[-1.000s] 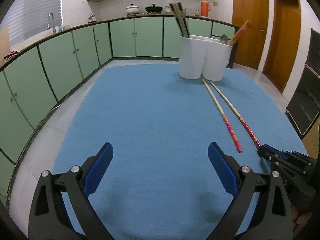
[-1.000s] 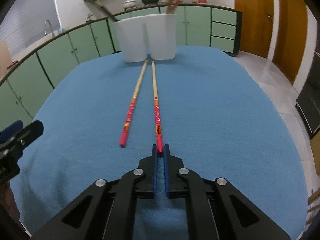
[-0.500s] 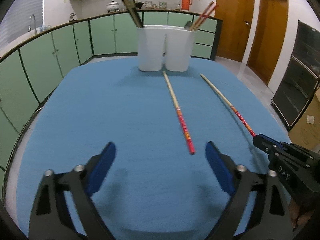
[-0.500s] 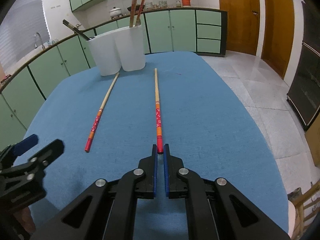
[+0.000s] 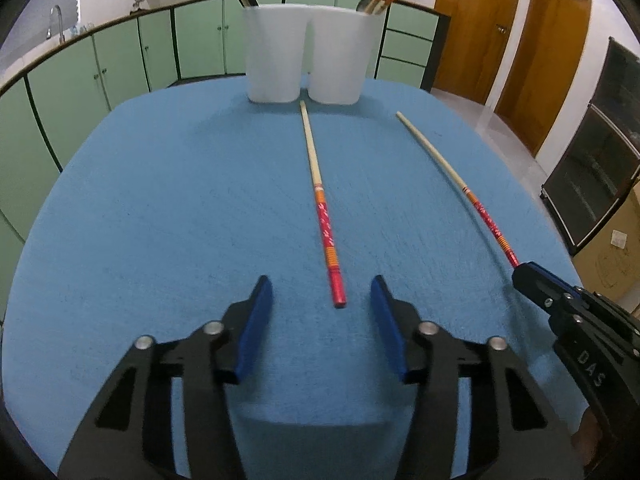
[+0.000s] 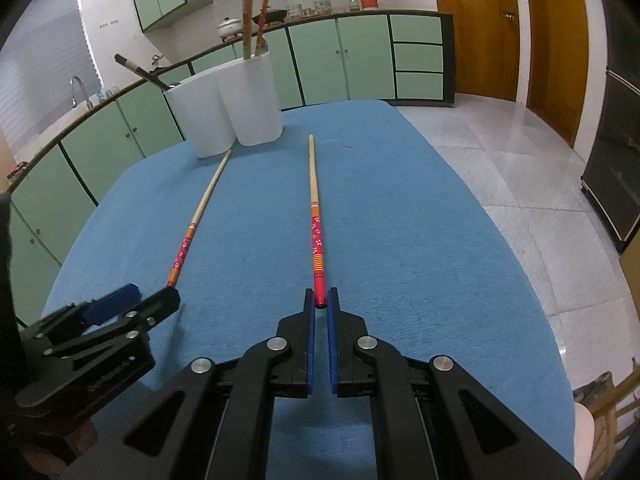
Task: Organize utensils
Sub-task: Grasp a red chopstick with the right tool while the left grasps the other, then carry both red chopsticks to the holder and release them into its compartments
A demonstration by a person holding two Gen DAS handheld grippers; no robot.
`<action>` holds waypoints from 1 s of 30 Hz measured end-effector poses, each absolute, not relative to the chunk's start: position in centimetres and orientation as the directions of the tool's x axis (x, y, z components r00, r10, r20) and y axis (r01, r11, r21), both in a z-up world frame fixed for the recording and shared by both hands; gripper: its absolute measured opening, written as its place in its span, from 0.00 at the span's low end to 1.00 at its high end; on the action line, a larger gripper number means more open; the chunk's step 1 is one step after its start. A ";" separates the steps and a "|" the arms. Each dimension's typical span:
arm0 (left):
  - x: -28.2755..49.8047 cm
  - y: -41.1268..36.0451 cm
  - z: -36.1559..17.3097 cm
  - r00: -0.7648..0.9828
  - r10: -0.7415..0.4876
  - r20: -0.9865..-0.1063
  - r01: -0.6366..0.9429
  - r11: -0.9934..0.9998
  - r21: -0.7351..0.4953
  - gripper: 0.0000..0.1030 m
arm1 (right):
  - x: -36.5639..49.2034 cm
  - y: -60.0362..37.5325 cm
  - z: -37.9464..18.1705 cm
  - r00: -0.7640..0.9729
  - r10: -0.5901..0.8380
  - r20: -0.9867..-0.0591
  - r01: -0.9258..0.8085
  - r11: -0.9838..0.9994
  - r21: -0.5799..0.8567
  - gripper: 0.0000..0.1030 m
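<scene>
Since a second ago the left claw (image 5: pixel 322 304) has swung in from bare worktop (image 5: pixel 160 200) and narrowed its still-open jaws around the red end of the left chopstick (image 5: pixel 325 224), which lies flat pointing at the white holder (image 5: pixel 306 56). The right claw (image 6: pixel 320 304) stays clamped on the red tip of the right chopstick (image 6: pixel 315 216), now pulled apart from its twin. Both sticks look nearly ready for lifting into the holder, once the left claw closes.
</scene>
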State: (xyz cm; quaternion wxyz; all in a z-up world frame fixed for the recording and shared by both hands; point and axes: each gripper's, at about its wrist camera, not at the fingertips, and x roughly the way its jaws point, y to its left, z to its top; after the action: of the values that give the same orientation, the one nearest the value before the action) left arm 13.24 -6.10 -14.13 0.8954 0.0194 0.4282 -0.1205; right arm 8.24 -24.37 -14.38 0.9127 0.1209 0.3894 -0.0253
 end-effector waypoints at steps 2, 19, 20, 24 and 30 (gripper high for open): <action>13.3 -6.5 -14.1 0.607 -0.191 -0.772 0.232 0.971 -0.058 0.38 | 8.2 -24.6 -14.5 0.695 0.050 -0.717 0.143 0.968 0.207 0.05; 11.1 -5.4 -9.6 0.694 -0.163 -0.701 0.242 0.970 0.013 0.05 | 6.7 -24.8 -11.1 0.748 0.032 -0.663 0.101 0.982 0.162 0.05; 10.9 -5.3 -8.8 0.706 -0.166 -0.688 0.245 0.969 0.017 0.05 | 6.5 -24.7 -10.5 0.756 0.032 -0.654 0.096 0.983 0.159 0.05; 9.9 -4.8 -5.3 0.759 -0.179 -0.626 0.252 0.967 0.029 0.05 | 6.0 -24.9 -7.8 0.790 0.033 -0.612 0.077 0.985 0.152 0.05; 9.7 -3.9 -1.2 0.808 -0.206 -0.552 0.254 0.967 0.011 0.05 | 5.8 -25.8 -3.6 0.831 0.067 -0.552 0.050 0.980 0.194 0.05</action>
State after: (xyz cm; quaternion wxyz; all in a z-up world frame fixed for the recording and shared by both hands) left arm 9.69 -3.87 -1.18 0.9499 0.0422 0.2851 -0.1212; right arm 5.76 -25.78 -3.56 0.9515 0.1005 0.2906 0.0045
